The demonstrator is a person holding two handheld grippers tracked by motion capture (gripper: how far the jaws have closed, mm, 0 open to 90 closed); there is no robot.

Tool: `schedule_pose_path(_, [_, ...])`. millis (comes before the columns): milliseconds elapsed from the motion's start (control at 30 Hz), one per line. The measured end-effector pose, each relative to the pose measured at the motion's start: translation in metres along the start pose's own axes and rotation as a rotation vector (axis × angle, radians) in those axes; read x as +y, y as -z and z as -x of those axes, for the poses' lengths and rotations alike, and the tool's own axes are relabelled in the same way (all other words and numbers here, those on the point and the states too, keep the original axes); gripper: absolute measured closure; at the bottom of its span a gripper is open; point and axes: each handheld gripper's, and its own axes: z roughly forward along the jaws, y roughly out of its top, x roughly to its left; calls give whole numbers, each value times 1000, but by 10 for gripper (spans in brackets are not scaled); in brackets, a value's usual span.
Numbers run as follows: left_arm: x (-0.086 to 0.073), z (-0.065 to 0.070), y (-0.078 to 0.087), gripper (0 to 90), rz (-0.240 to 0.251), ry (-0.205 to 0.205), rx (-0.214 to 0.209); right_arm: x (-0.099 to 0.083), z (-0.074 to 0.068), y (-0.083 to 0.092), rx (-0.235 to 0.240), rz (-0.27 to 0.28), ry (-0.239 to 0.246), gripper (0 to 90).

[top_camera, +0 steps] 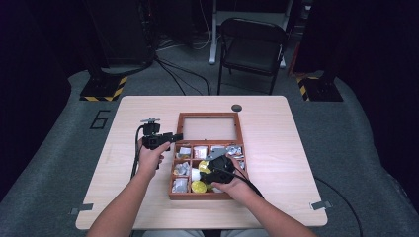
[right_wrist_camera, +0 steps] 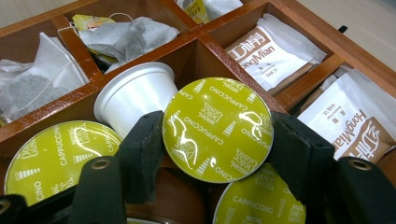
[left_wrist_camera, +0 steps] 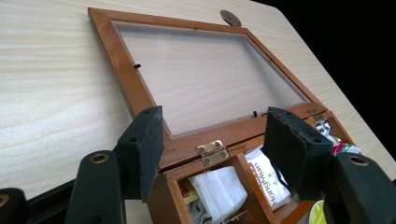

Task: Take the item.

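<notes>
A wooden box point(top_camera: 207, 196) with several compartments lies open, its glass-paned lid point(top_camera: 209, 115) folded flat behind it. My right gripper point(top_camera: 203, 177) reaches into a front compartment. In the right gripper view its jaws point(right_wrist_camera: 217, 140) sit on either side of a yellow-green cappuccino capsule point(right_wrist_camera: 205, 116), both pads against its rim. My left gripper point(top_camera: 175, 137) hovers at the box's back left corner. In the left gripper view it point(left_wrist_camera: 212, 140) stands open astride that corner near the brass hinge point(left_wrist_camera: 212, 153), nothing pressed between its pads.
Two more yellow-green capsules point(right_wrist_camera: 51, 154) and a white one on its side point(right_wrist_camera: 135, 95) crowd the same compartment. Tea bags point(right_wrist_camera: 126, 37) and white sachets point(right_wrist_camera: 271, 53) fill neighbouring ones. Bare table point(top_camera: 286, 143) lies to the right; a folding chair point(top_camera: 252, 47) stands beyond.
</notes>
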Motion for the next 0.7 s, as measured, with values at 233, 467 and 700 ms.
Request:
schedule_pose_path(233, [0,-1,0,383,0,10,-1,1,3,2,-1,11,-20,368])
schedule_pose_path(467, [0,-1,-2,384,-4,-3,-2,2,5,5,13,27,-39,368])
schedule_pose_path(700, [0,-1,-2,385,1,8,2,4,10,9,34,33,-71,368])
